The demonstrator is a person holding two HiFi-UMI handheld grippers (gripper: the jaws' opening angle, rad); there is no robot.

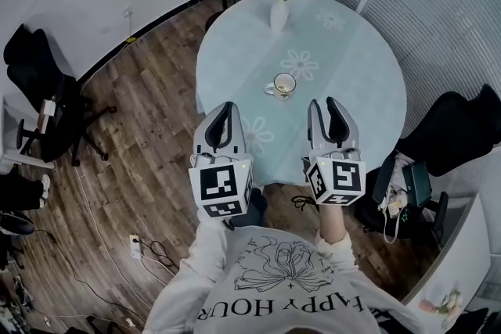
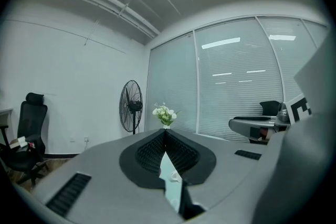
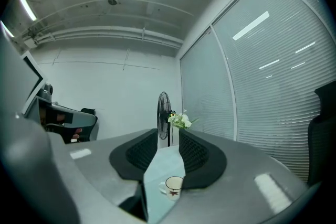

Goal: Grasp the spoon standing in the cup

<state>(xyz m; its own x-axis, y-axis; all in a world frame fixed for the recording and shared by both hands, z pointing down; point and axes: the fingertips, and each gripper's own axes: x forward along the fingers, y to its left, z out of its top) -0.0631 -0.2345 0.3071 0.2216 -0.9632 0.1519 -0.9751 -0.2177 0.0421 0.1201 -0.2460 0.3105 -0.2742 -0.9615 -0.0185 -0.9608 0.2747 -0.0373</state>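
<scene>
A white, dark-rimmed cup (image 1: 283, 84) is seen on the round table (image 1: 356, 62). The left gripper (image 1: 227, 107), ribbed pads (image 2: 149, 150) pressed together; the right gripper (image 1: 324, 102) held spread, empty.

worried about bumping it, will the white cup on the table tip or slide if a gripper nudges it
The cup looks squat, so it would probably slide rather than tip. The tablecloth under it looks smooth, so it may skid easily. It seems enamel or ceramic: rigid, possibly chippable.
</scene>
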